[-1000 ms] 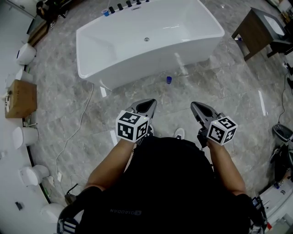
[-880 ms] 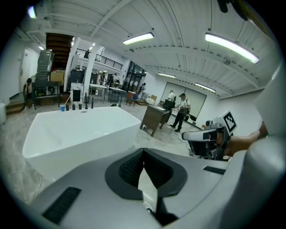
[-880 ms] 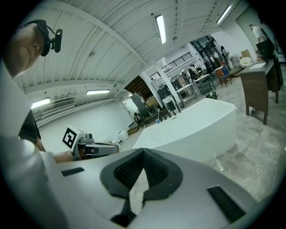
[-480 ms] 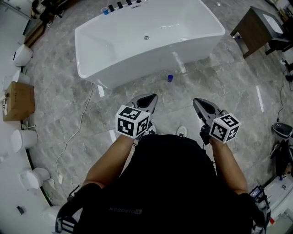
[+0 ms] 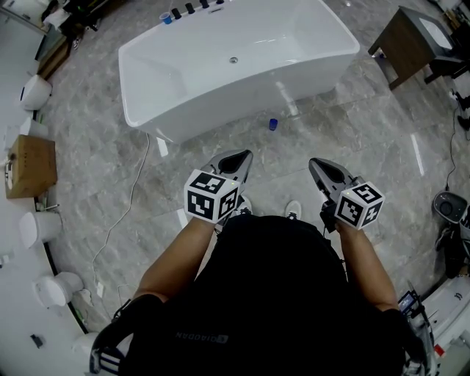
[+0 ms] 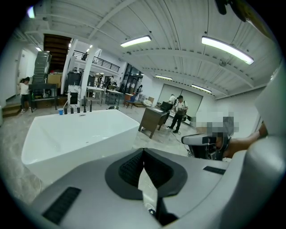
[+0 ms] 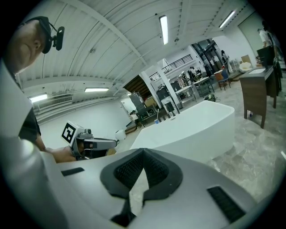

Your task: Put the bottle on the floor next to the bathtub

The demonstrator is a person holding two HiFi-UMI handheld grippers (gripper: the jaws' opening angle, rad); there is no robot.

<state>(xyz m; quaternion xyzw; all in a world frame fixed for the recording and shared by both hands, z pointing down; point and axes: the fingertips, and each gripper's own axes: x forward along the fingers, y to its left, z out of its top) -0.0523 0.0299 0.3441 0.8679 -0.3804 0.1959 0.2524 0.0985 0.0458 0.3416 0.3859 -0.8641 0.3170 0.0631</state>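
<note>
A small bottle with a blue cap (image 5: 272,124) stands on the grey marble floor, close to the near side of the white bathtub (image 5: 220,110). My left gripper (image 5: 239,158) and right gripper (image 5: 320,166) hover side by side near my body, well short of the bottle. Both are shut with nothing between the jaws. In the left gripper view the closed left gripper (image 6: 143,150) points over the bathtub (image 6: 76,134). The right gripper view shows the closed right gripper (image 7: 143,151) and the bathtub (image 7: 192,129) beyond it. Neither gripper view shows the bottle.
A dark wooden table (image 5: 400,44) stands at the back right. A cardboard box (image 5: 31,165) and white toilets (image 5: 37,92) line the left wall. A white cable (image 5: 125,213) trails across the floor on the left. Black taps (image 5: 191,10) sit at the tub's far end.
Both grippers stay shut and empty in much the same place. The bottle has not moved; the view has only shifted slightly.
</note>
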